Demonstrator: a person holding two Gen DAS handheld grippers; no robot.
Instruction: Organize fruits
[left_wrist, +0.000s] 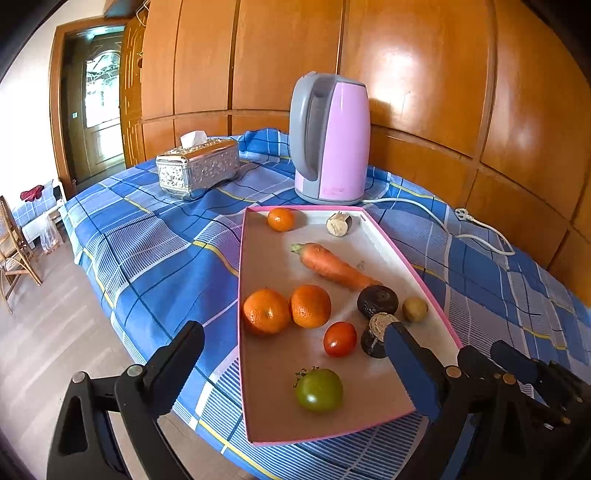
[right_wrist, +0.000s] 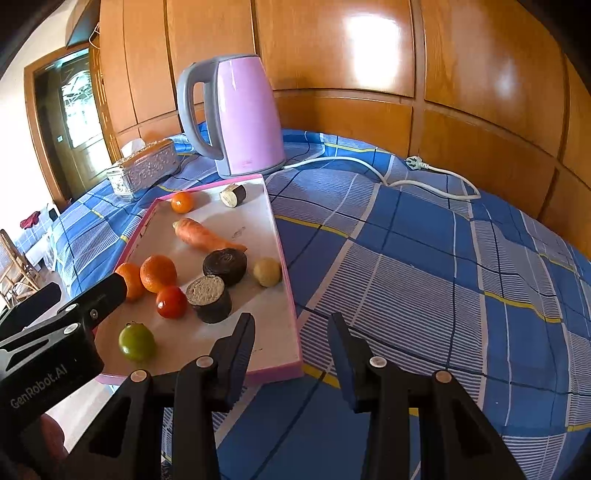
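Pink-rimmed tray (left_wrist: 255, 439) on blue plaid cloth (right_wrist: 424, 258): three oranges, carrot (left_wrist: 332, 267), red tomato (left_wrist: 340, 339), green tomato (left_wrist: 319, 390), eggplant pieces. Left gripper (left_wrist: 295, 363): jaws wide apart over the tray, holding nothing. Right gripper (right_wrist: 291, 338): jaws partly apart, empty, beside the tray's edge.

The left black two-finger tongs (left_wrist: 295, 354) tilt downward with jaws spread wide, gripping nothing. The right black tongs (right_wrist: 291, 339) also tilt downward, jaws partly apart and empty.
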